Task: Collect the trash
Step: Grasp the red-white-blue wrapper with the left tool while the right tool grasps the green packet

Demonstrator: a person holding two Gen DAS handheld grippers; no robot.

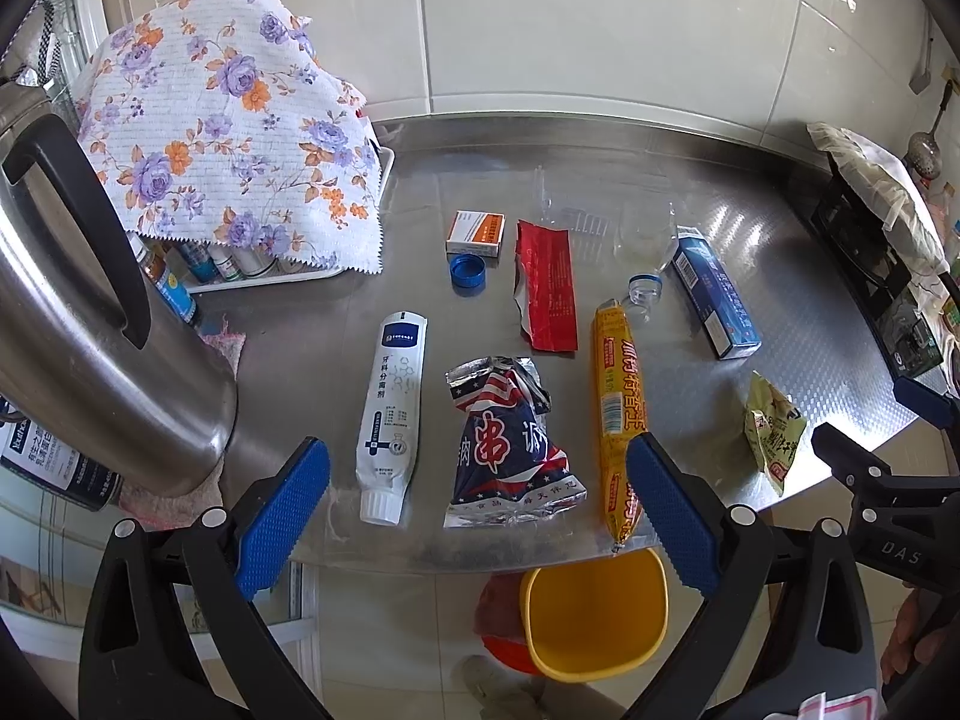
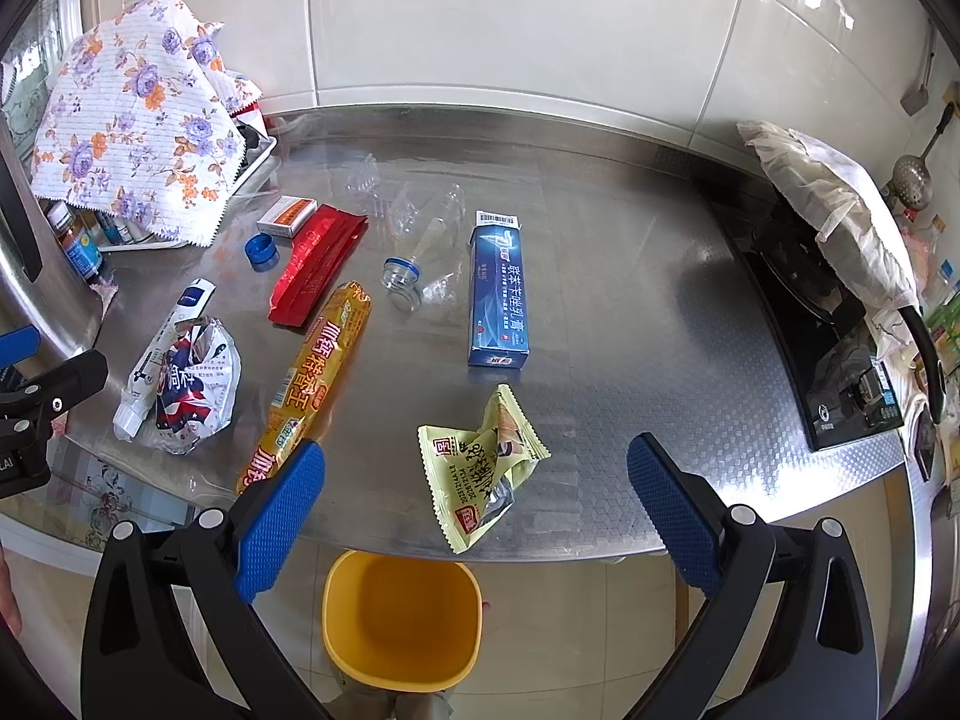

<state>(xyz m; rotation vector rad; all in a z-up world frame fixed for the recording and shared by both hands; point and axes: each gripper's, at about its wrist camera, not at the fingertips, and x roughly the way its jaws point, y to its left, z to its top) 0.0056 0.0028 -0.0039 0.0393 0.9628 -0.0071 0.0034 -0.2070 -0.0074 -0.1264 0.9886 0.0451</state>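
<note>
Both tongs, left tongs and right tongs, gape empty; the sausage wrapper lies lengthwise beside the left tongs' right pad, pointing away.

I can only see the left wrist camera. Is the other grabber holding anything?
Observer: No. The right wrist view shows the right gripper wide open, with nothing in it.
Child: What's in front of it?
Observer: A crumpled green wrapper lies on the table, between the lines of its two fingers.
Child: Is the bin near that wrapper?
Observer: Yes. The yellow bin stands on the floor just below the table's front edge, almost under the wrapper, and it looks empty.
</note>
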